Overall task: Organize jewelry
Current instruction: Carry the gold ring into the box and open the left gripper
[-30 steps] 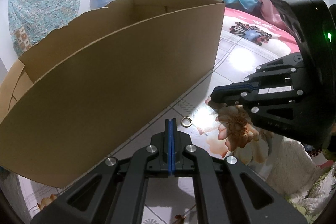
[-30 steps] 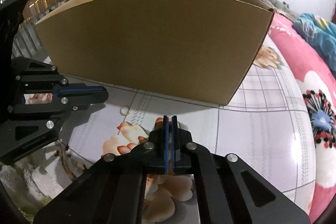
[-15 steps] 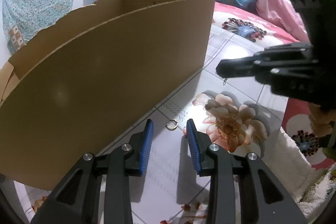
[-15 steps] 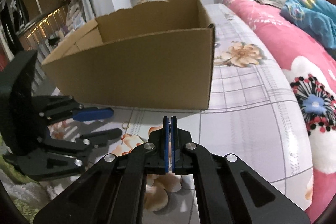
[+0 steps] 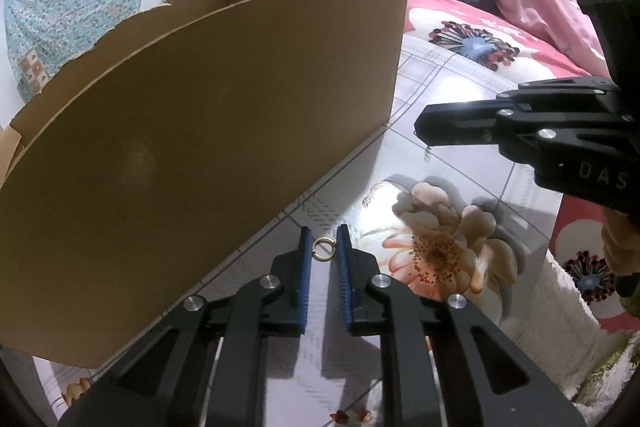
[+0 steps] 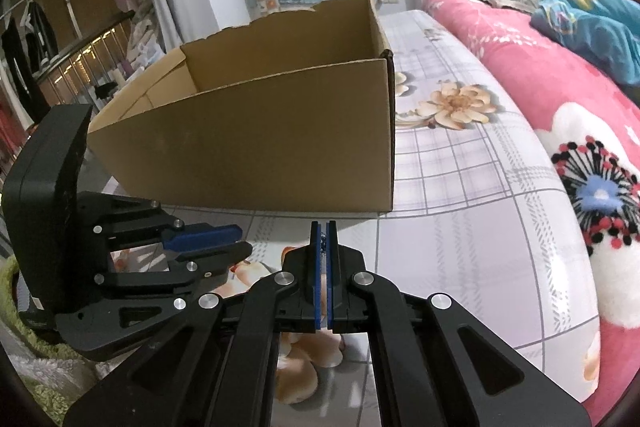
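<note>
A small gold ring lies on the flowered sheet just in front of the cardboard box. My left gripper is open, its blue pads on either side of the ring, not touching it. My right gripper is shut on a small piece of jewelry; a thin bit of it hangs from the tips in the left wrist view. The right gripper is raised to the right of the ring. The left gripper shows low at the left in the right wrist view, near the box.
The open-topped box stands on a flowered sheet. A pink blanket and blue cloth lie to the right. A fluffy towel lies at the near right of the ring.
My left gripper opened from shut, then moved forward so that its pads flank the ring. My right gripper rose and pulled back from the box, still shut.
</note>
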`<state>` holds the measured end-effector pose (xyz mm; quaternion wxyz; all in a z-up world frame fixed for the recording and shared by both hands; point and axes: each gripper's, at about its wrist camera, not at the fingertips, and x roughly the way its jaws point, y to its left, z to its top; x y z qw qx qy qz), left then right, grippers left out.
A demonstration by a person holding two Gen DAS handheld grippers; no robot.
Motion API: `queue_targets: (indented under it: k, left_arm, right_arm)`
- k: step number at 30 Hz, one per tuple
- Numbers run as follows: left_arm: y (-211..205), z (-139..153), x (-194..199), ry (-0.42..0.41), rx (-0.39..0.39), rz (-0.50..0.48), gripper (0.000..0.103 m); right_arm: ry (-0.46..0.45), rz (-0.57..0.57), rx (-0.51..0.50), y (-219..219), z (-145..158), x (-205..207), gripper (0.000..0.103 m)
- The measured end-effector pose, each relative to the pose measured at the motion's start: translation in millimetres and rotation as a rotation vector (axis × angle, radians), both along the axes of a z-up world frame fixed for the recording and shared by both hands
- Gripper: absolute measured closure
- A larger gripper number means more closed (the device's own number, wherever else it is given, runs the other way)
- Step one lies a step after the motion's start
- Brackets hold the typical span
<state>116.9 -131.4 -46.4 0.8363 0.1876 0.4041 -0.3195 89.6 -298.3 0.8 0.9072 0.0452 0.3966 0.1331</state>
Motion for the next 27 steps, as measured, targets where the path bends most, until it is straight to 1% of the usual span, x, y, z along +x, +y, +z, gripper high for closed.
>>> queue_targets:
  k: [10, 16, 19, 21, 22, 24, 27]
  left_arm:
    - [-1, 1, -3, 0.000, -0.002, 0.002, 0.092]
    - [4, 13, -10, -0.012, -0.027, -0.005, 0.092]
    - [11, 32, -16, -0.028, -0.073, -0.015, 0.092]
    - [16, 52, -20, -0.045, -0.109, -0.029, 0.092]
    - [17, 60, -22, -0.059, -0.120, -0.035, 0.091]
    - [24, 89, -27, -0.116, -0.173, -0.049, 0.091]
    - [31, 114, -21, -0.154, -0.224, -0.034, 0.091]
  right_arm:
    - [-0.013, -0.005, 0.000, 1, 5, -3, 0.103]
    - [-0.038, -0.003, -0.002, 3, 17, -8, 0.103]
    - [-0.064, 0.013, 0.008, 5, 30, -9, 0.103]
    - [-0.102, 0.025, 0.011, 7, 45, -9, 0.103]
    - [-0.124, 0.032, 0.013, 8, 52, -8, 0.103]
    - [-0.173, 0.045, 0.026, 10, 68, -6, 0.103]
    - [-0.230, 0.067, 0.069, 15, 86, 4, 0.103]
